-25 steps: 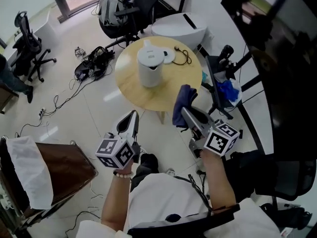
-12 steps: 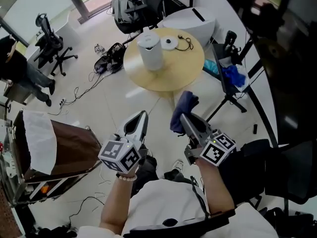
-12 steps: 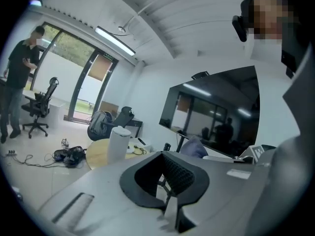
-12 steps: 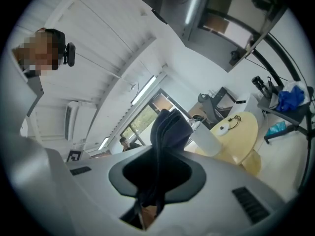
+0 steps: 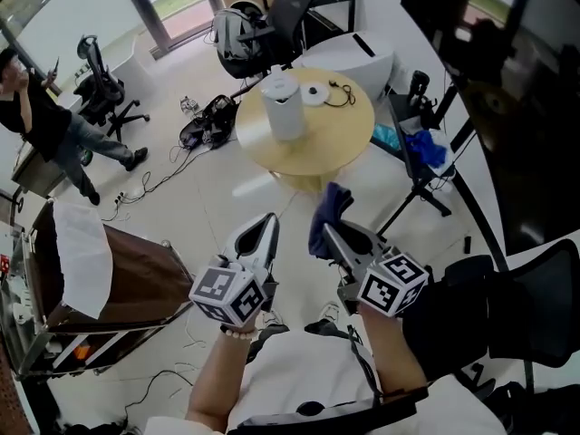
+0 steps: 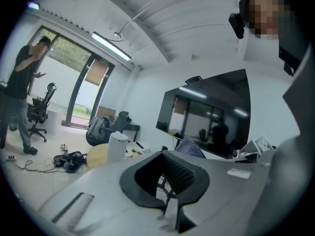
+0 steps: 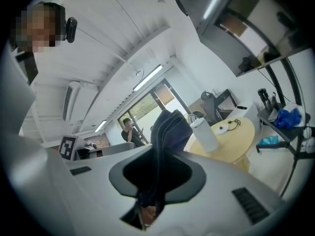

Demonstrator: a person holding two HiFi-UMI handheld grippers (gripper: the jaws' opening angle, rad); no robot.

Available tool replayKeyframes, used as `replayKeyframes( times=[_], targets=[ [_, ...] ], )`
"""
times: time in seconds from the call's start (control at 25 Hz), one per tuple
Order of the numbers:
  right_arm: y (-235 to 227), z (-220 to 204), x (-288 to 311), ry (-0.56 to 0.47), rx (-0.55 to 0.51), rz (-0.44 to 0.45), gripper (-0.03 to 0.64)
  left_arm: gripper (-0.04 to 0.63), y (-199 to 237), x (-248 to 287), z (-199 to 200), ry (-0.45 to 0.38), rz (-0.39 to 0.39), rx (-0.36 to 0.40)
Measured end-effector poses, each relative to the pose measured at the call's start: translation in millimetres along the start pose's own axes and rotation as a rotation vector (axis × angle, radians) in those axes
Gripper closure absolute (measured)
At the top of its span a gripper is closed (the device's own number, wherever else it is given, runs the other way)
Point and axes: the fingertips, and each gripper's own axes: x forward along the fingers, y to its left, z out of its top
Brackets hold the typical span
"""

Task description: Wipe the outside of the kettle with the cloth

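We find the room bright and evenly lit. Daylight comes through the glass doors (image 6: 78, 100) far ahead and left of the left gripper (image 6: 170, 181), and a tube light (image 6: 110, 45) glows on the ceiling above it. The pale floor (image 5: 204, 211) shows a soft glare patch ahead of that gripper. The dark screen (image 6: 206, 112) ahead reflects ceiling lamps. Both gripper views bow strongly toward black round edges, and the gripper bodies nearest the lens look soft.
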Motion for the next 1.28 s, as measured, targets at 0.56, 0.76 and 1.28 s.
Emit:
replayKeyframes(
  times=[0.56,0.76,1.28],
  targets=[
    [36.3,-15.6,16.6,0.073,-0.146,-0.134,0.545,0.595,44.5,-18.5,-2.7,0.048,-0.028,-0.076],
    [51.8,-19.2,32.1,0.077,-0.175,-0.146,0.545,0.595,52.7,-26.6,2.6,0.054,-0.044,-0.073],
    [56.0,-27.1,47.5,0.1,-0.181,-0.182,0.546,0.595,63.9,-24.7,-3.1,0.071,-0.059,-0.072]
  ],
)
